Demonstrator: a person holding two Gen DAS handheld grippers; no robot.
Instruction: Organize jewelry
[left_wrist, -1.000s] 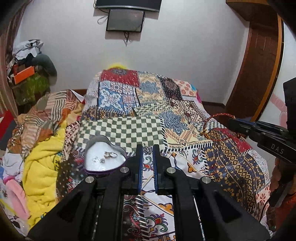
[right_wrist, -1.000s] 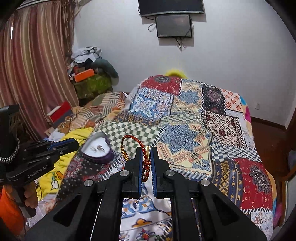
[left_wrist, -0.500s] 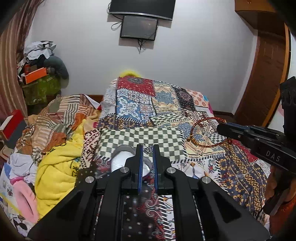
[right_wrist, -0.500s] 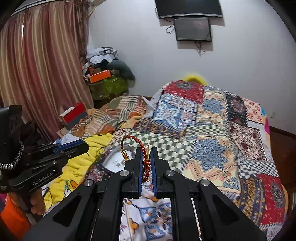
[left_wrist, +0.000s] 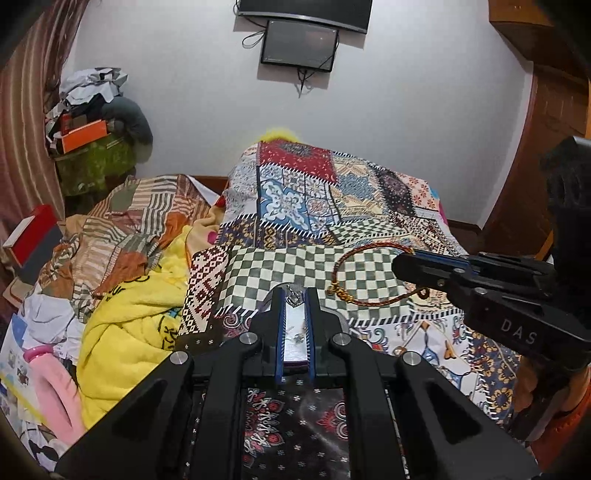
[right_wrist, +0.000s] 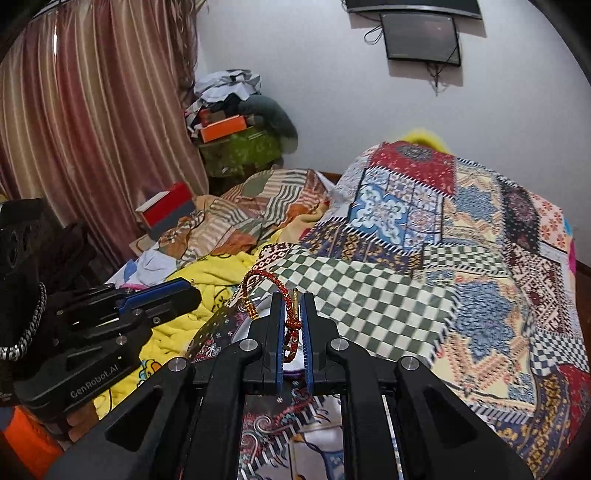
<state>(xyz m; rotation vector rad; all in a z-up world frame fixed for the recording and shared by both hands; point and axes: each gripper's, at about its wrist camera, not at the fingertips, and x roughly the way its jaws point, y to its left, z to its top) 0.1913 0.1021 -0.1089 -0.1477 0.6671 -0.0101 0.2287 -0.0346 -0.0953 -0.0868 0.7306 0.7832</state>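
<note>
A red-and-gold braided cord bracelet (right_wrist: 286, 325) hangs looped in the air above the bed. Below it, a silver heart-shaped tin (left_wrist: 293, 339) holds small rings.

A home bedroom: quilt-covered bed (left_wrist: 332, 206), curtain (right_wrist: 92, 129) (wall-mounted screen (left_wrist: 299, 46) above).

The right gripper (left_wrist: 404, 265), seen at the right edge of the left wrist view, bears the white letters "DAS" on the side of its black body. The left gripper (right_wrist: 192, 293), seen at the near left of the right wrist view, bears "GenRobot.AI" in white along its black body. The writing on the yellow cloth (left_wrist: 125, 332) is too small to read
</note>
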